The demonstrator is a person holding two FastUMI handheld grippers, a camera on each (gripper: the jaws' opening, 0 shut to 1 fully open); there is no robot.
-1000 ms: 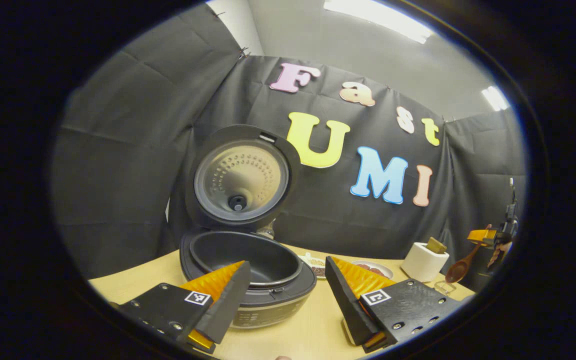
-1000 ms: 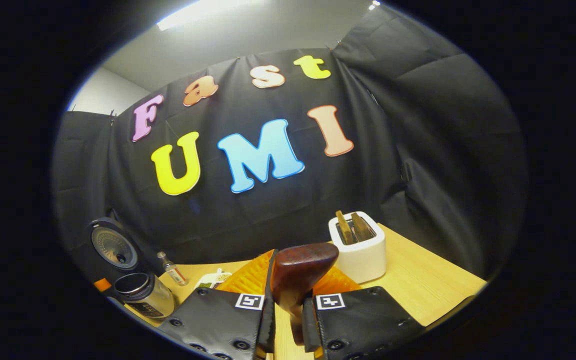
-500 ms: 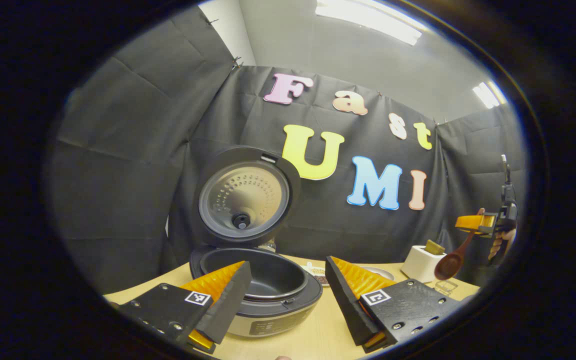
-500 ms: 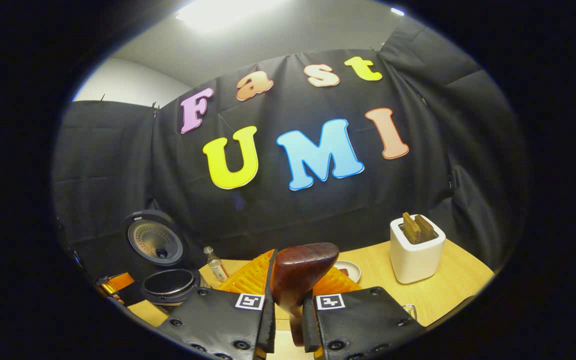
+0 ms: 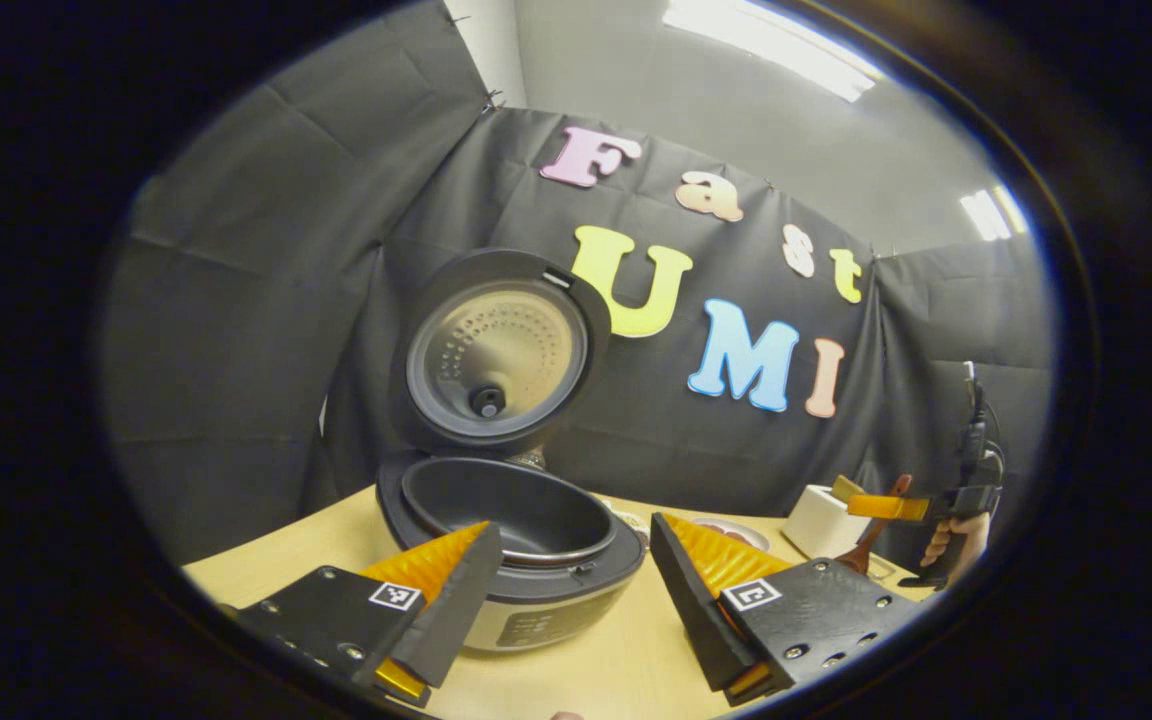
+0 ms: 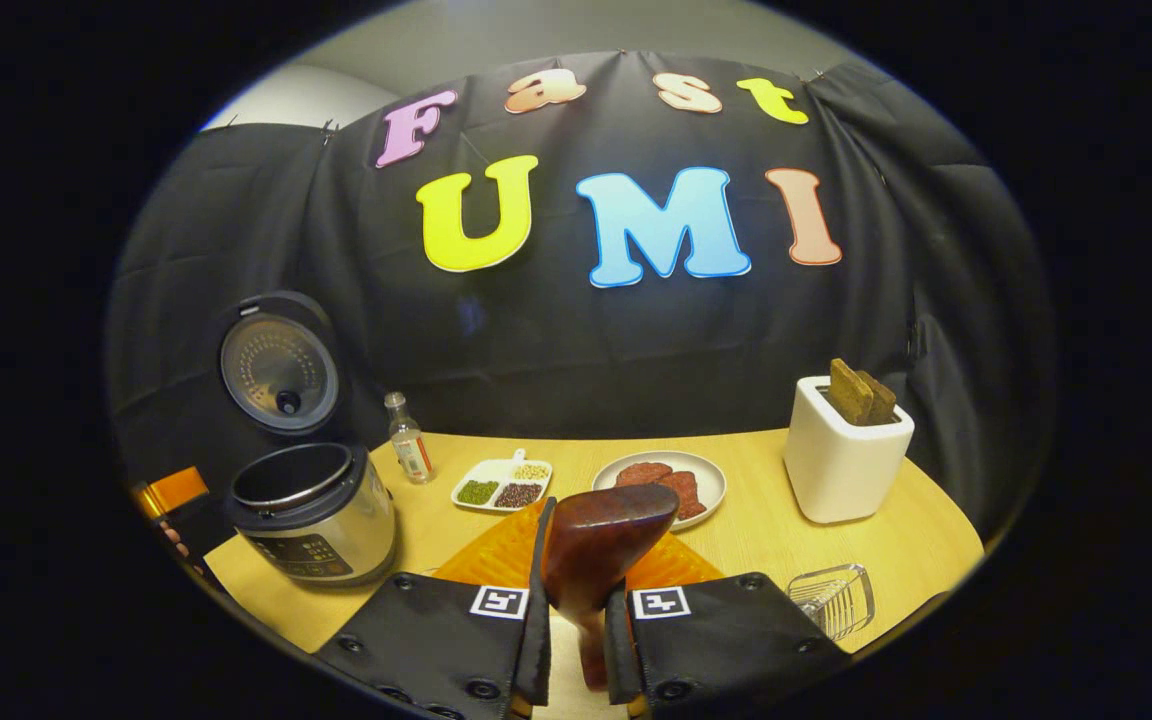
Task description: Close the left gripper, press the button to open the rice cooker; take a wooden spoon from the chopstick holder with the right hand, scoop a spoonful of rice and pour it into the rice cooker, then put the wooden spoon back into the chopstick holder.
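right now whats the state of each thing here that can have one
rice cooker: lid up, inner pot looks empty
wooden spoon: clamped in the right claw, bowl empty
left claw: open, holding nothing
divided dish: grains in its compartments
plate: holds reddish slices
white holder: two brown pieces standing in it
small bottle: upright, capped

The wooden spoon (image 6: 601,540) looks dark, glossy, varnished; the rice cooker (image 6: 314,515) has a shiny metal body, its inner pot (image 5: 516,512) matt, perhaps coated; the counter (image 6: 766,530) pale, smooth wood-grain
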